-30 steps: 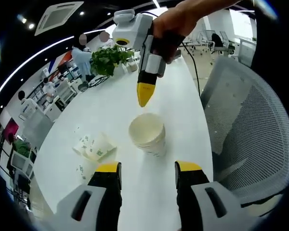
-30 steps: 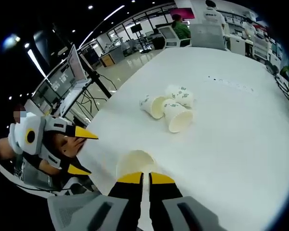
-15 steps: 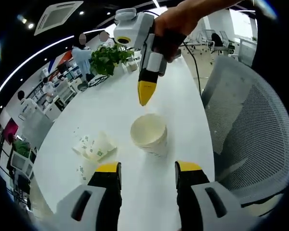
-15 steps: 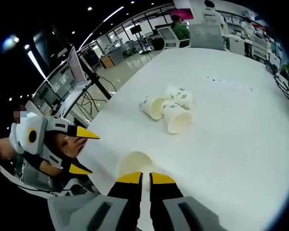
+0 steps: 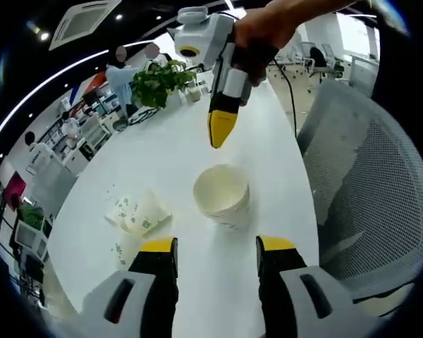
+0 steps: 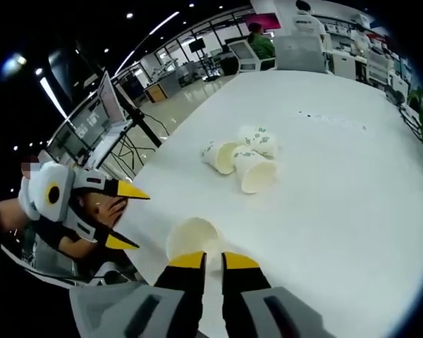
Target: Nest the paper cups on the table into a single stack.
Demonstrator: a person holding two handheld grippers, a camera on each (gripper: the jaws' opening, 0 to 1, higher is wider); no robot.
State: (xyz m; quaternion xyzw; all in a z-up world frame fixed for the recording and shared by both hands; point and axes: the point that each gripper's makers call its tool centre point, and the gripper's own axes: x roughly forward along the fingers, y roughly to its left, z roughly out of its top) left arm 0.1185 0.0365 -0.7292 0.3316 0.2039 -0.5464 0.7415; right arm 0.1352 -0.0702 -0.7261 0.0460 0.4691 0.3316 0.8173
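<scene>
left gripper view looks down over a white table (image 5: 162,162), where a stack of paper cups (image 5: 223,197) stands upright with its mouth open to the camera, just ahead of the left gripper (image 5: 216,248). its yellow-tipped jaws stand wide apart, one to each side of the stack and short of touching it. above the stack hangs the right gripper (image 5: 221,130), held in a person's hand (image 5: 257,32), its yellow tips pressed together and pointing down at the cup mouth with a clear gap between. a cluster of loose cups (image 5: 137,215) lies on its side on the table, near the stack, and a potted plant (image 5: 162,81) sits at the table's far end. a mesh office chair (image 5: 366,183) stands beside the table. right gripper view shows the right gripper (image 6: 205,262) with its jaws nearly touching and nothing between them, the stack of paper cups (image 6: 190,238) just beyond the tips, the loose cups (image 6: 243,160) well apart from it further along the table (image 6: 338,183), and the left gripper (image 6: 123,215), jaws spread, off the table's edge.
</scene>
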